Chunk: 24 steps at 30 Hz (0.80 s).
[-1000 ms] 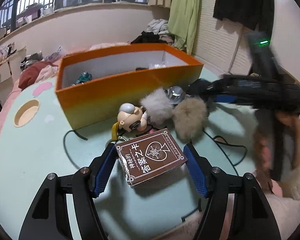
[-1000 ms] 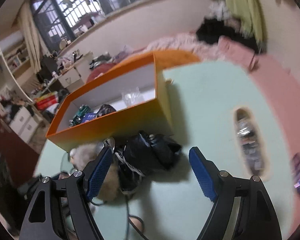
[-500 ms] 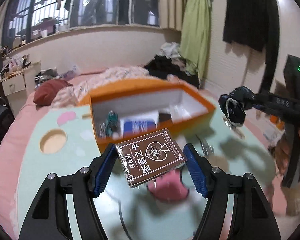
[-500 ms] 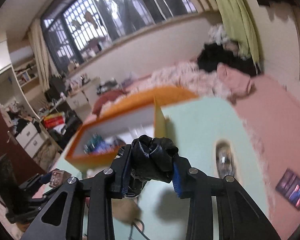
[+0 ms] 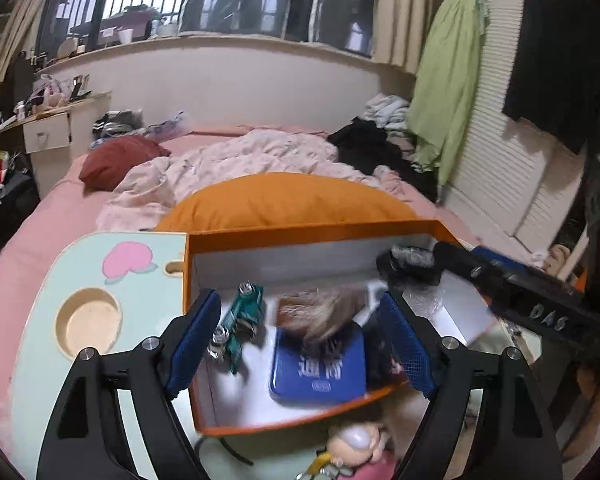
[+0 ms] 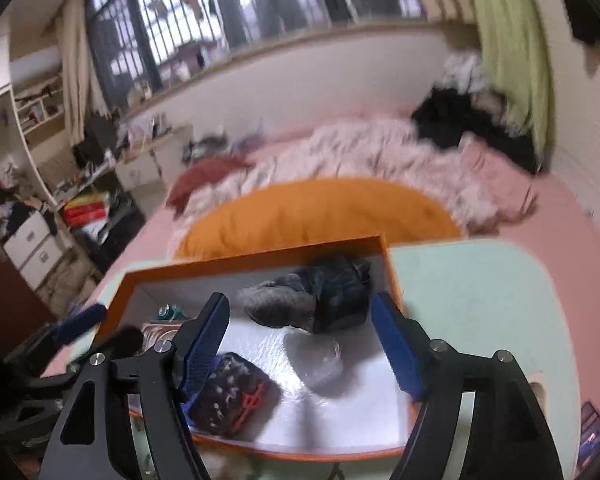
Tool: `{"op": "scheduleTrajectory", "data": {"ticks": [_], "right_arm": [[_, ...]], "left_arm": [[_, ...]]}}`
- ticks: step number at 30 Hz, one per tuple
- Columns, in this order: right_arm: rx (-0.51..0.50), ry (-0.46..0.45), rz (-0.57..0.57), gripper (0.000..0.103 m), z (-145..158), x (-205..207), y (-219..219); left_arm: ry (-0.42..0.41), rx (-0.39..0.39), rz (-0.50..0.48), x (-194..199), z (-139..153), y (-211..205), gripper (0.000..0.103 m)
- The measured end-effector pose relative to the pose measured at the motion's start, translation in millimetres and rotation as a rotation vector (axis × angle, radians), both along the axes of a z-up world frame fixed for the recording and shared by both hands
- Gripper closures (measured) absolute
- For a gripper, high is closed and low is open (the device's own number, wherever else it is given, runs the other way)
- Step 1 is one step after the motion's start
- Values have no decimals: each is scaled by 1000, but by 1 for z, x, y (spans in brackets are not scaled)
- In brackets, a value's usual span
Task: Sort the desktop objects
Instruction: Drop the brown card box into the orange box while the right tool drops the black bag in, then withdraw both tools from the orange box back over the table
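My left gripper [image 5: 298, 300] hangs over the orange box [image 5: 308, 230] and its jaws are opening. The brown card box [image 5: 320, 312] is a blur between the blue pads, touching neither, above a blue tin [image 5: 320, 372]. A teal toy car [image 5: 240, 320] lies at the box's left. My right gripper [image 6: 300, 300] is over the same orange box [image 6: 252, 258], jaws opening. The black bundle [image 6: 332, 292] is blurred just beyond the fingertips, inside the box and free of the pads.
In the box also lie a clear plastic bag [image 6: 320, 360] and a black pouch with a red mark [image 6: 236, 396]. A small doll [image 5: 356, 444] sits on the pale green table [image 5: 36, 340] in front of the box. A bed with bedding lies behind.
Both grippers rose and moved over the orange box. The left let go of the brown card box. The right, which had shut on the black bundle, released it into the box.
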State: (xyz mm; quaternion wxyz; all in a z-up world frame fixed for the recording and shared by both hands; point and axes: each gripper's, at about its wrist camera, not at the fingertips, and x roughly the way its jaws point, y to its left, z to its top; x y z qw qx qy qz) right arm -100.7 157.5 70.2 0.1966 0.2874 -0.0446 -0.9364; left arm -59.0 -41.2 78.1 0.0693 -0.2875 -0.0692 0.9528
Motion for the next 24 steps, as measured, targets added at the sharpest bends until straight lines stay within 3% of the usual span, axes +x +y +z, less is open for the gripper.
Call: {"op": "scheduleTrajectory", "data": {"ticks": [4,8,14,18,19,20,21,24], "right_arm": [[-16,112,-8,18,14,34,13],[-41,127,54,18,17,75,27],[140,108,136,18,-29,142,26],[256,97,125,18,-61,167,27],[286,75,134,18,-72,168,26],[308,60,137,18,-81,168,24],[319,46,144,17,-90,166,24],[264,8,132,0,-95,158,35]], "left_arm": [[10,16,-23,17,5,-4,21],[-8,9,-68,43,9,-4,21],[-99,-135,-125,89,-32,13,21],[-147,-153,-103,94,-59,21,20],[-163,-156,-94,92,-66,24,16],[-129,-206,-61,93,-70,28,8],[-123,-194,-64,93,-73,28,0],[-124,-194,-82,89,-76,29,0]]}}
